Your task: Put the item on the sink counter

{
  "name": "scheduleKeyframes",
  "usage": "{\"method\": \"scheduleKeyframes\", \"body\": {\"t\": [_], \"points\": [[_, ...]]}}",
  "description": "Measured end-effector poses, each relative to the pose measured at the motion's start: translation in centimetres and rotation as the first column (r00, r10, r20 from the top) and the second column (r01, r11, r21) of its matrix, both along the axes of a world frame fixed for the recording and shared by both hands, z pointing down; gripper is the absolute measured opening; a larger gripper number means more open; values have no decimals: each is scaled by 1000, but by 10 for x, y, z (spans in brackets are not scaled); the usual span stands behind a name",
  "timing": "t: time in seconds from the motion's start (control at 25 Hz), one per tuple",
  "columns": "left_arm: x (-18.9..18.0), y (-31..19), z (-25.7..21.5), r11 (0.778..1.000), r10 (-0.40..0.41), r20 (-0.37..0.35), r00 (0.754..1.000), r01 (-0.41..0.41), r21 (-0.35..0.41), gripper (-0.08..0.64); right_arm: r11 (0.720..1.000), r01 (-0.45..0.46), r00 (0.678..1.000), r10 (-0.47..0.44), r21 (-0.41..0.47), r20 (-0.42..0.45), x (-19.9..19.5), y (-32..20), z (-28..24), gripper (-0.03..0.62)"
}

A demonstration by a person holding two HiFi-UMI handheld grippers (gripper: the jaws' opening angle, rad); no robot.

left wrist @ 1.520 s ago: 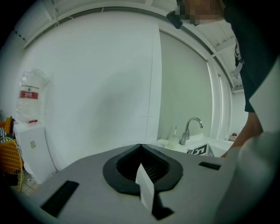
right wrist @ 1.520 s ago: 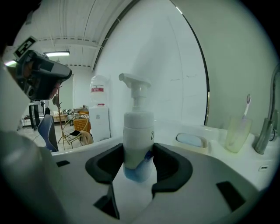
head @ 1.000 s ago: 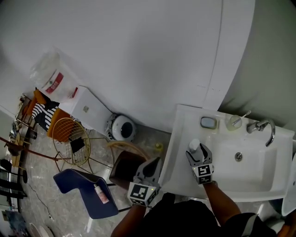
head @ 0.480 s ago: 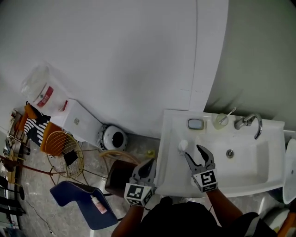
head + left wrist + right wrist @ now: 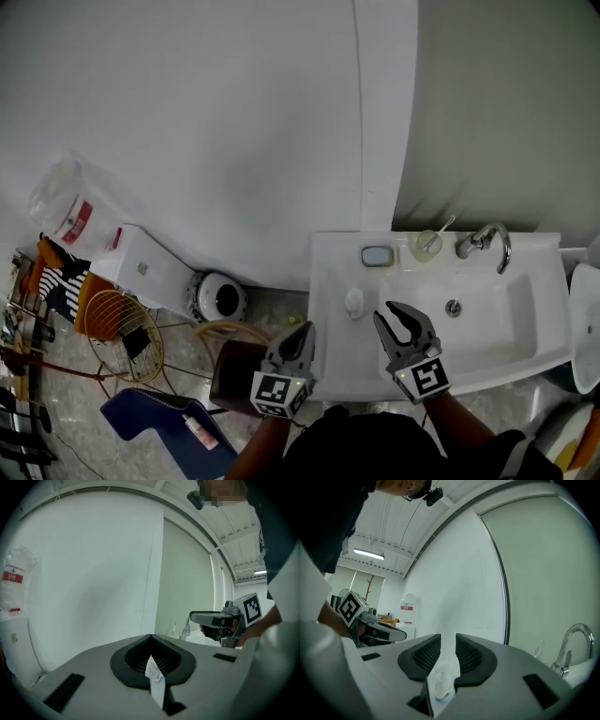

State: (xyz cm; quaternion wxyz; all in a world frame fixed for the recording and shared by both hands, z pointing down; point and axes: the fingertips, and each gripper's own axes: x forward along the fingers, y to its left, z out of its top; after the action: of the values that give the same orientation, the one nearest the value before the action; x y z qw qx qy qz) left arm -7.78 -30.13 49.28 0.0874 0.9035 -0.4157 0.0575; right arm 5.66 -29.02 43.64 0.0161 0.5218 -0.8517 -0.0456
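Note:
The item, a small white pump bottle, stands upright on the left part of the white sink counter. My right gripper hangs just right of it and nearer to me, not touching. Its jaws are closing with a narrow gap and nothing pressed between them. In the right gripper view the bottle shows low through that gap, beyond the right gripper. My left gripper is off the counter's left edge, and in its own view the left gripper is shut with nothing held.
A soap dish, a cup with a toothbrush and the faucet line the back of the counter, with the basin to the right. On the floor at left are a brown bin, a wire basket and a blue chair.
My right gripper let go of the bottle and drew back toward me. Its jaws opened wide, then narrowed. The bottle stays on the counter. The left gripper kept its place.

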Motion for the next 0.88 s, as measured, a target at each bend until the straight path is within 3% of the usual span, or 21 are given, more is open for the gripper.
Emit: {"method": "scheduleKeyframes", "body": {"t": [0.32, 0.72, 0.88], "points": [[7, -11, -8, 1000, 15, -4, 1000, -15, 22, 14, 997, -45, 999, 46, 62, -8, 13, 2, -21, 15], [24, -13, -2, 999, 39, -6, 999, -39, 8, 14, 994, -92, 992, 96, 50, -87, 29, 2, -20, 14], [31, -15, -3, 999, 52, -4, 999, -52, 10, 14, 993, -119, 991, 120, 23, -49, 37, 1, -22, 14]]}}
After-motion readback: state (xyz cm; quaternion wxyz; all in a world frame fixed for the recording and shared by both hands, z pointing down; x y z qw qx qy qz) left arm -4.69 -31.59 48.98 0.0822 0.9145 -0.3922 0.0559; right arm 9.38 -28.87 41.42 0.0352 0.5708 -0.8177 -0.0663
